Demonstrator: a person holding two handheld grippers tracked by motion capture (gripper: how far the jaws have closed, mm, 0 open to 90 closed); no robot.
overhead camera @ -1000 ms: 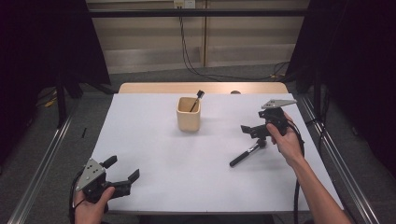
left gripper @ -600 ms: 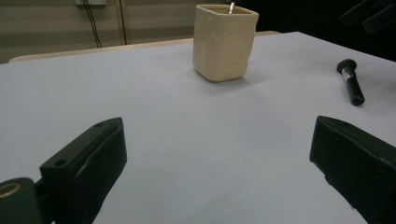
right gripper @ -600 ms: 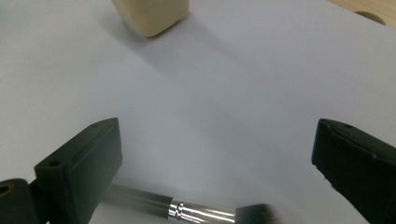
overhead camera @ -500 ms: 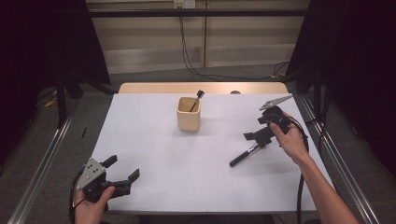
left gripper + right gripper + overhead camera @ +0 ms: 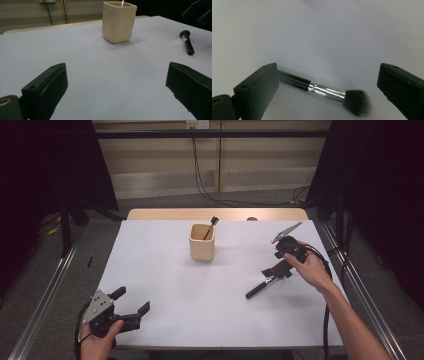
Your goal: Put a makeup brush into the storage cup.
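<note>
A makeup brush (image 5: 260, 287) with a black handle, silver ferrule and dark bristles lies on the white table (image 5: 165, 270) at the right. My right gripper (image 5: 279, 269) hovers over its bristle end. In the right gripper view the brush (image 5: 324, 90) lies crosswise between the jaws of the open right gripper (image 5: 328, 72), untouched. A cream square cup (image 5: 202, 242) stands at the centre back with another brush (image 5: 210, 226) leaning in it. My left gripper (image 5: 132, 300) rests open at the front left corner, and the left gripper (image 5: 116, 75) faces the cup (image 5: 118, 21) with nothing between its jaws.
A wooden table edge (image 5: 215, 214) runs behind the white sheet. Cables hang down the back wall. Metal rails (image 5: 45, 305) flank the table on both sides. In the left gripper view the loose brush (image 5: 187, 42) lies far right.
My right gripper has come down and slightly toward me onto the brush's bristle end. The left gripper has stayed where it was.
</note>
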